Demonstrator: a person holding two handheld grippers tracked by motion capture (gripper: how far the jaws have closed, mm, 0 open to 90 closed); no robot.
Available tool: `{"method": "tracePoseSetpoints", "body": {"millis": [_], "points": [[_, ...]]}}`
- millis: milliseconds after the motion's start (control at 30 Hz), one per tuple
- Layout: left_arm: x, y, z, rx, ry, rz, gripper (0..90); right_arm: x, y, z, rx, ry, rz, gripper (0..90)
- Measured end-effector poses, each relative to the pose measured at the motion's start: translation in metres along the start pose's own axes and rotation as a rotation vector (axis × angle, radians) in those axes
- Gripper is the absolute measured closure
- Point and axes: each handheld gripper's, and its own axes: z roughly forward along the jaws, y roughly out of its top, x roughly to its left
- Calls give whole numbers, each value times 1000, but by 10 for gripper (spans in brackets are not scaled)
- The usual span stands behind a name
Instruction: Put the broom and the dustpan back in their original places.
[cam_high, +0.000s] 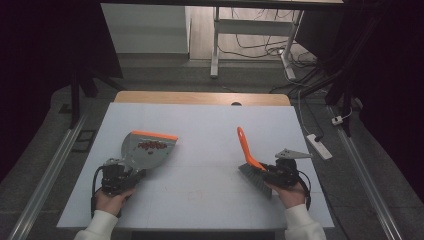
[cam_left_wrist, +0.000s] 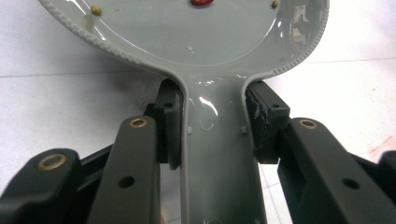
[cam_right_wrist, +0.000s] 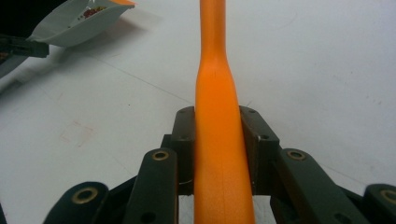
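Bench (cam_high: 200, 200) white, carries both tools. Dustpan (cam_high: 145, 147), grey with orange lip, sits left with red bits (cam_high: 151, 145) inside; left gripper (cam_high: 131, 174) clamped on its handle. Right gripper (cam_high: 267, 173) clamped on orange-handled brush (cam_high: 248, 160), right of centre.

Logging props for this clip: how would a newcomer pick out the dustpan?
Start at the white table and look to its left side. The dustpan is the grey scoop there, its handle clamped in the left claw. Its orange front lip and red bits inside distinguish it from the orange-handled brush.
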Motion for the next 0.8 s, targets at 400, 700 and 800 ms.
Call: {"method": "tracePoseSetpoints", "body": {"millis": [400,700,800], "points": [[3,0,4,24,18,-19,610,-17,-6,6,22,-12,98,697],[2,-1,7,39,31,-20,610,-25,-7,8,45,-82,75,673],[3,-1,7,37,33,-25,609,-28,-6,9,52,-86,75,664]]}}
